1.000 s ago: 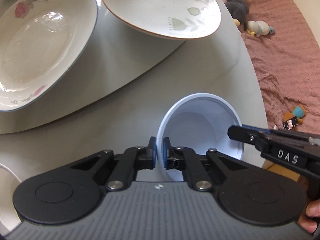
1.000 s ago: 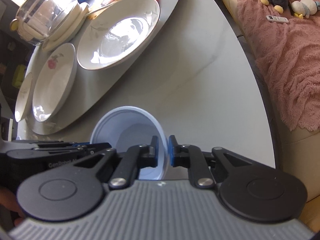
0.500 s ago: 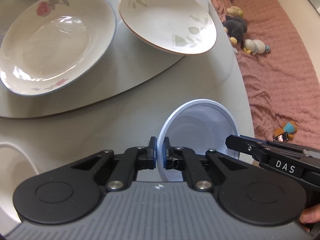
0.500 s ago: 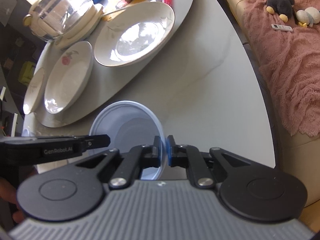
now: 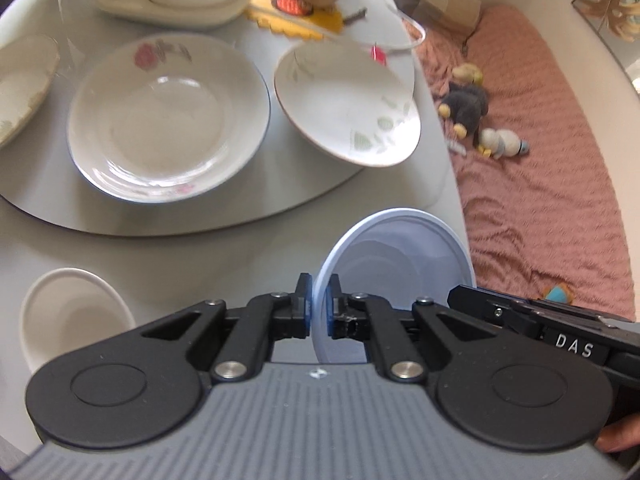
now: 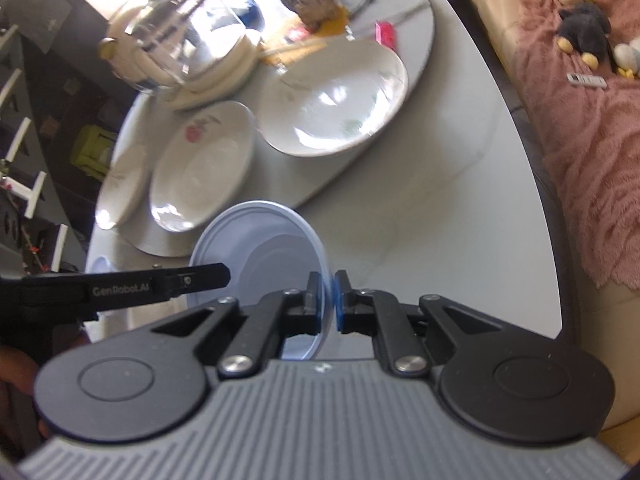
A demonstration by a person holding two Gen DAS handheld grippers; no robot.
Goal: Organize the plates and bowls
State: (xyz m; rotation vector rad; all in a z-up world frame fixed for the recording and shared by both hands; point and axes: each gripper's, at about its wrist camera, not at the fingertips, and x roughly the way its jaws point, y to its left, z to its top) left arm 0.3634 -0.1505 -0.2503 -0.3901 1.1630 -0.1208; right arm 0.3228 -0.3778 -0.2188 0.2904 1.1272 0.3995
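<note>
Left gripper (image 5: 317, 304) clamped on the left rim of the pale blue bowl (image 5: 404, 252), right gripper (image 6: 327, 300) clamped on its opposite rim, bowl carried between both above the grey bench (image 6: 472, 200) near its edge. Beyond, on the raised grey turntable (image 5: 224, 220): a rose-patterned plate (image 5: 168, 116) just beside a leaf-patterned plate (image 5: 348, 100), a third plate (image 5: 20, 80) at the far left, a glass-lidded pot (image 6: 168, 36) behind. Lower left, on the bench, a small white bowl (image 5: 68, 316); off to the right, a pink blanket (image 5: 540, 184) strewn with plush toys (image 5: 468, 108).
</note>
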